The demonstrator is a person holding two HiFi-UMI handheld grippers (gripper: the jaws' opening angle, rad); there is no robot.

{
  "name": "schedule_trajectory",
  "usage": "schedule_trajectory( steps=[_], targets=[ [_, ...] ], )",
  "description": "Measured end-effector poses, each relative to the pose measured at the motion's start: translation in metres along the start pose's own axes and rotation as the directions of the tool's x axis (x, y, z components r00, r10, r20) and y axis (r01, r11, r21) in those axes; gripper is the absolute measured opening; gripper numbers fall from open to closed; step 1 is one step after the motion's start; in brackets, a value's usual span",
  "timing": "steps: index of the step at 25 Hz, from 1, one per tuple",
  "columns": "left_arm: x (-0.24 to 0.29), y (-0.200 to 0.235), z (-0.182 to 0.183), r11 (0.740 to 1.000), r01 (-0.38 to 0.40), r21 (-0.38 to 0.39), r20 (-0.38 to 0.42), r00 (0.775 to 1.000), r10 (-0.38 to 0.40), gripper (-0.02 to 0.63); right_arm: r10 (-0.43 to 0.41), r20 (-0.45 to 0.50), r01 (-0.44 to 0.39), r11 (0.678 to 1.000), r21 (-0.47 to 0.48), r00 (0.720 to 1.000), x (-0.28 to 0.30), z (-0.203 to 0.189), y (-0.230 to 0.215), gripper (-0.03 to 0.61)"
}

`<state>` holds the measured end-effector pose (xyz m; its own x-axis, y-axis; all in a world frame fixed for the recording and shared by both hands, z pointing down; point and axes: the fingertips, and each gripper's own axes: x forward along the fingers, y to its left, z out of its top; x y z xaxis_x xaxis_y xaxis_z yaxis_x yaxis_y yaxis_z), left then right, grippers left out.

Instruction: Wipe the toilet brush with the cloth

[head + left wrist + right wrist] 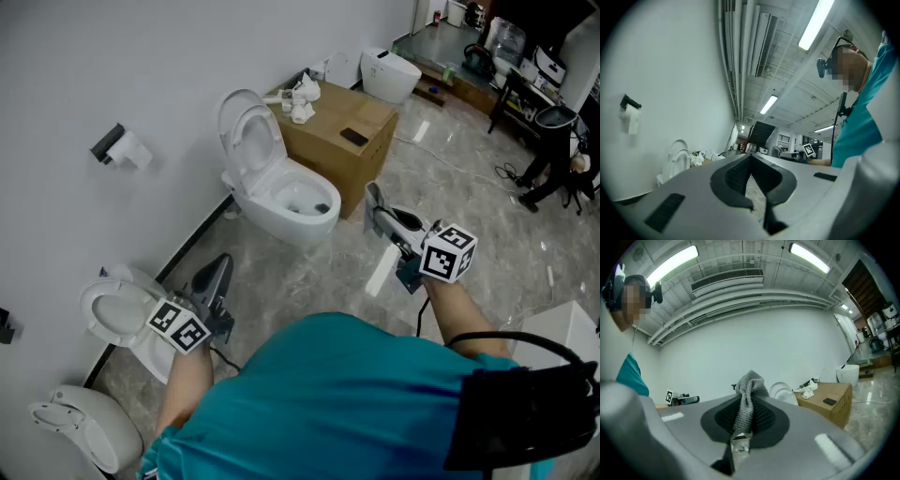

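Glossy marble floor (450, 178); R gripper (374, 200) pinches knitted cloth (746, 404).

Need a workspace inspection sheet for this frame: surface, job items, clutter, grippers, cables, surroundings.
Surface: glossy tiled floor; no table in view.
Job's things: grey cloth pinched in the right gripper; toilet brush not identifiable.
Clutter: cardboard box with white items and a dark flat thing on top.
Grippers: left gripper shut, empty; right gripper shut on the cloth.
Cables: loose cable on the floor at far right.
Surroundings: open toilet against the white wall; paper holder; second toilet at lower left.
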<state>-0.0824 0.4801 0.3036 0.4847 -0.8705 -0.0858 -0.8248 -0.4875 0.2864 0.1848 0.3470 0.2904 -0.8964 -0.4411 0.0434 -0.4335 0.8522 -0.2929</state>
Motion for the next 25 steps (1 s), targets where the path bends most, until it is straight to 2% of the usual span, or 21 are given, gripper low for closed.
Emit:
schedule_trajectory(
  steps=[9,16,25],
  targets=[
    [0.011,0.000,-0.006,1.000,0.011,-0.006,-0.007,1.000,-0.011,0.008,-0.004,0.001,0.004,1.000,-0.002,1.000,-0.004,-0.002,-0.010,0.020],
    [0.050,-0.016,-0.015,1.000,0.017,-0.016,-0.012,1.000,-0.017,0.008,-0.003,-0.004,0.003,1.000,-0.011,1.000,-0.026,0.007,-0.040,0.021],
    [0.127,-0.057,-0.036,0.999,0.046,-0.025,-0.028,0.998,-0.047,0.008,0.015,-0.016,-0.015,0.999,-0.031,1.000,-0.073,0.019,-0.094,0.021]
  ],
)
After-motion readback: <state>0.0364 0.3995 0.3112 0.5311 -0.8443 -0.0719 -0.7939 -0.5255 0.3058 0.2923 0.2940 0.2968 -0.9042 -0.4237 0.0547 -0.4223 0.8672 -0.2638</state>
